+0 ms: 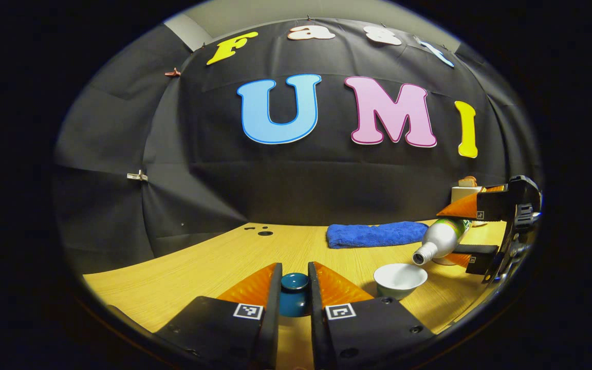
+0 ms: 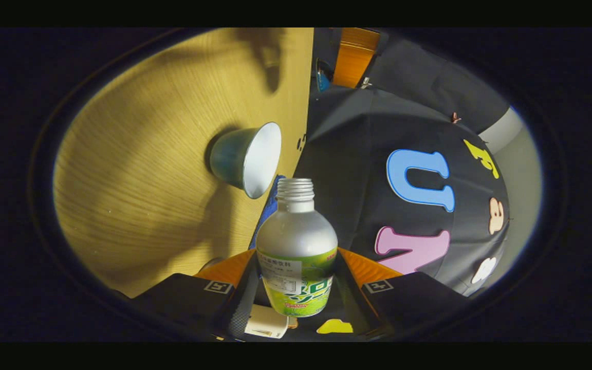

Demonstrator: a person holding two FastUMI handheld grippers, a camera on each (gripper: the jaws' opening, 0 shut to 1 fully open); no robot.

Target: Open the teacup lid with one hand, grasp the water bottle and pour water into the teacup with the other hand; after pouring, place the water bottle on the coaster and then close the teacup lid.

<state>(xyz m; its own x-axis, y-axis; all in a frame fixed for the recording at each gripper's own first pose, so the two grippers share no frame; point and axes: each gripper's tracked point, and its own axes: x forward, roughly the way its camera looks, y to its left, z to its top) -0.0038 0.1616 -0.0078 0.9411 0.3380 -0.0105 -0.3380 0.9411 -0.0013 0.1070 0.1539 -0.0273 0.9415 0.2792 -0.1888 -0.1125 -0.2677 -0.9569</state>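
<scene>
In the left gripper view my left gripper is shut on the teal teacup lid, held to the left of the teacup. The cup stands uncovered on the table, white inside. My right gripper is shut on the silver water bottle, which is tilted with its uncapped mouth just over the cup's right rim. No stream is visible. The right gripper view is rolled sideways: the bottle sits between my right gripper's fingers, with the teacup beyond its mouth. A pale coaster edge peeks out under the bottle.
A folded blue towel lies at the back of the wooden table. A small pale box stands at the far right behind the right gripper. Small dark holes mark the table's back left.
</scene>
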